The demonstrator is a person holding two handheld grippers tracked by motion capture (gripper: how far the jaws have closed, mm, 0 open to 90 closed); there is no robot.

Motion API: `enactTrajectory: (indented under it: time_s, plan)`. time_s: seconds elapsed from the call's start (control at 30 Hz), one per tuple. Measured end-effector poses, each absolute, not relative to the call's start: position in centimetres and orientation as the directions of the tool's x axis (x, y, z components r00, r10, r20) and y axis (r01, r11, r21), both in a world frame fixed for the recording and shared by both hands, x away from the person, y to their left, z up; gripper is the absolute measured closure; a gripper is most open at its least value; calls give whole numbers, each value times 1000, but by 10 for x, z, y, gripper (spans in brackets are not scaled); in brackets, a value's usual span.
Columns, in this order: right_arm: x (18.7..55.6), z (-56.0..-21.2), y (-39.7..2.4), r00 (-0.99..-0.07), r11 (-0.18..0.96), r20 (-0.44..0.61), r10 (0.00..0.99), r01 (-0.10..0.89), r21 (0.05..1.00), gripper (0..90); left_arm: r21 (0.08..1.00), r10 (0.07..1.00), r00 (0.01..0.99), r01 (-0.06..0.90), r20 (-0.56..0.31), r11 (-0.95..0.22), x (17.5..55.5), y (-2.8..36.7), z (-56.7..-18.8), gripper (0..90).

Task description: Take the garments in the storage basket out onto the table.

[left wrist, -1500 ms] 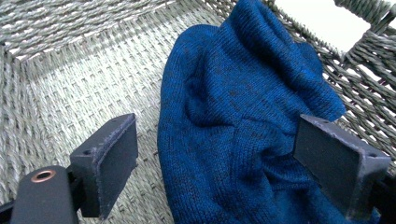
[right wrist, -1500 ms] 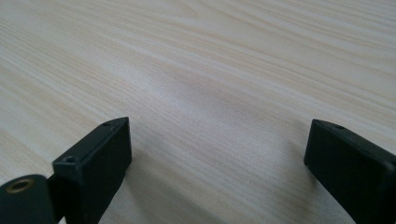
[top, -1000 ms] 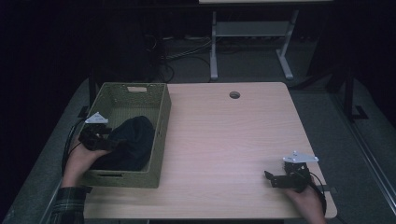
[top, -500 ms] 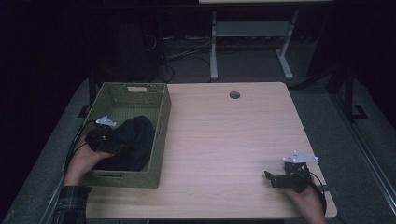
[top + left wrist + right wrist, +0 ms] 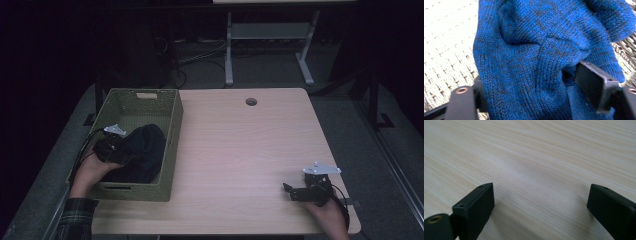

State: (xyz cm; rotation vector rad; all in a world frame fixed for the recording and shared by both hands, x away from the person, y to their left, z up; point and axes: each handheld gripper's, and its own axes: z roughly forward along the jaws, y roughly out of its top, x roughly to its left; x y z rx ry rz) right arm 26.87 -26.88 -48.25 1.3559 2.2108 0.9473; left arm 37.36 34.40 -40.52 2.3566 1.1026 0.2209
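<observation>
A dark blue knitted garment [image 5: 146, 149] lies bunched in the green woven basket [image 5: 176, 125] at the table's left. My left gripper [image 5: 114, 150] reaches into the basket from the left, against the garment. In the left gripper view the knit [image 5: 536, 37] bulges between the two jaws of the left gripper [image 5: 531, 82]. They have just been closing around it, and a dark gap still shows at the right pad [image 5: 591, 85]. My right gripper [image 5: 289, 190] rests low over the bare wood near the front right corner, open and with nothing in it [image 5: 540, 200].
The light wooden table [image 5: 240, 145] has a round cable hole [image 5: 251, 101] near its far edge. The basket's woven floor [image 5: 446, 45] shows beside the garment. A metal stand and cables [image 5: 230, 55] lie on the dark floor beyond the table.
My left gripper has shifted a little to the right, deeper into the basket and against the garment. The right gripper and its hand have stayed where they were.
</observation>
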Motion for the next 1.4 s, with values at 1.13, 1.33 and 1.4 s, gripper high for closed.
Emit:
enactTrajectory:
  time_s: [1.13,1.33,1.4]
  plan:
    - [269,-483,-269,-464,308,27,885,630,713,70,625,748,656,624,-95,-468,361,353,-369,770]
    - [269,-483,-269,-463,308,28,886,631,712,70,659,745,663,594,-75,-462,357,353,-355,772]
    - [269,-483,-269,-463,308,28,886,631,712,70,674,744,664,581,-68,-457,357,353,-350,773]
